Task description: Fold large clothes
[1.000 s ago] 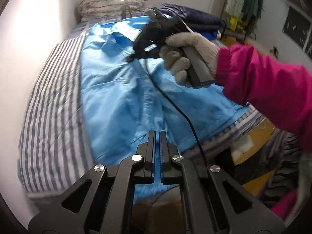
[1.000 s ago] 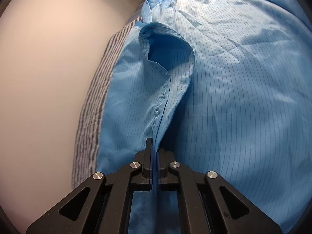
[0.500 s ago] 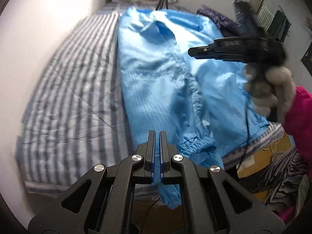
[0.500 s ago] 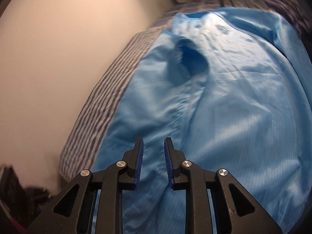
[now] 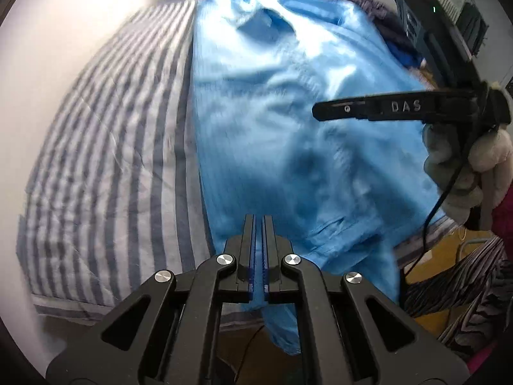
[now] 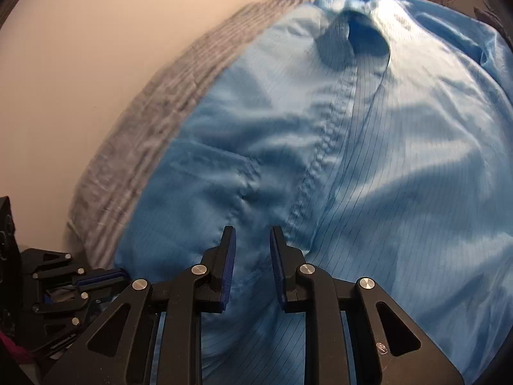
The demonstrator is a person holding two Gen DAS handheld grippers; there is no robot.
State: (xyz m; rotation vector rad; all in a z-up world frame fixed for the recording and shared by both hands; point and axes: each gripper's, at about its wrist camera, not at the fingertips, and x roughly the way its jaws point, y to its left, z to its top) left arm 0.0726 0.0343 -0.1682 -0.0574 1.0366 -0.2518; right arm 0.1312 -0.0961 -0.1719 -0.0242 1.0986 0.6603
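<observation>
Ahead of both grippers, a blue garment (image 5: 282, 122) lies spread over a striped bed (image 5: 105, 147). Left gripper (image 5: 259, 221) is pinched shut on the garment's near hem, cloth hanging below its jaws. Right gripper (image 6: 252, 234), held in a gloved hand (image 5: 465, 173), hovers above the zipped front with jaws slightly parted, just opened, gripping nothing, though cloth shows beneath the gap.

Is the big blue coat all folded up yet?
Not yet. Done: the blue coat lies spread over the striped bed, one side already turned in along a straight edge. In hand: the left tool is shut at its hem, though a grip is unclear; the right tool, just opened, hovers empty above it. Left: nearly all the folding.
</observation>
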